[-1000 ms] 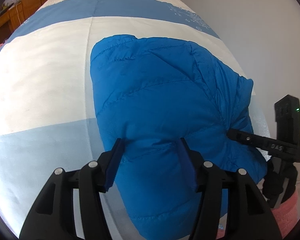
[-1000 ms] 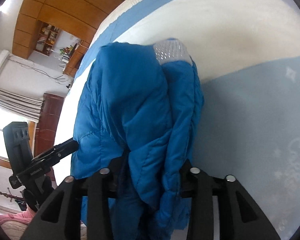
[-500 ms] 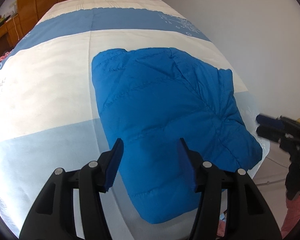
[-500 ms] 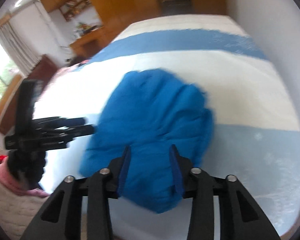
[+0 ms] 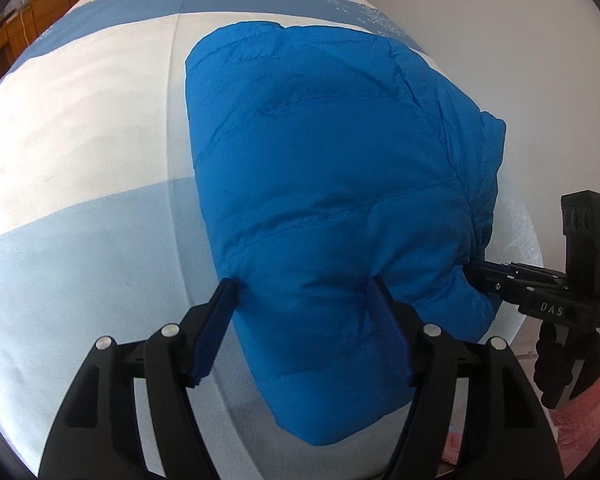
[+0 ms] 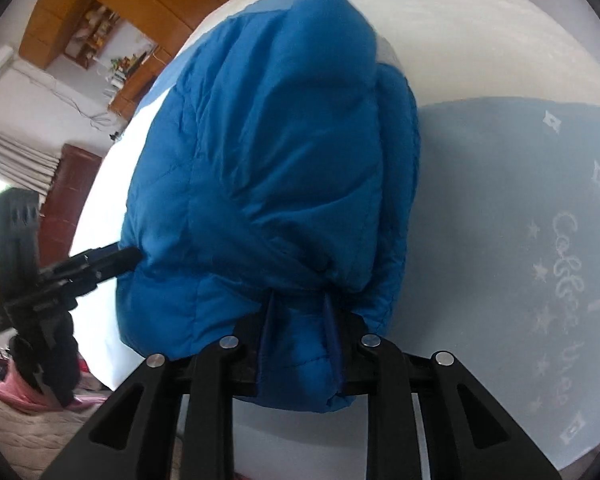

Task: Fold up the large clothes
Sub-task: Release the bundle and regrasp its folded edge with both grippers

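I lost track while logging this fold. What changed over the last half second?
The right gripper came back in and closed on the blue jacket at its near edge. The left gripper moved closer, jaws apart around the edge. The jacket stayed folded on the bed.

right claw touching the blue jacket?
Touching. In the right wrist view, the right claw has both fingers pinching a fold of the blue jacket between them.
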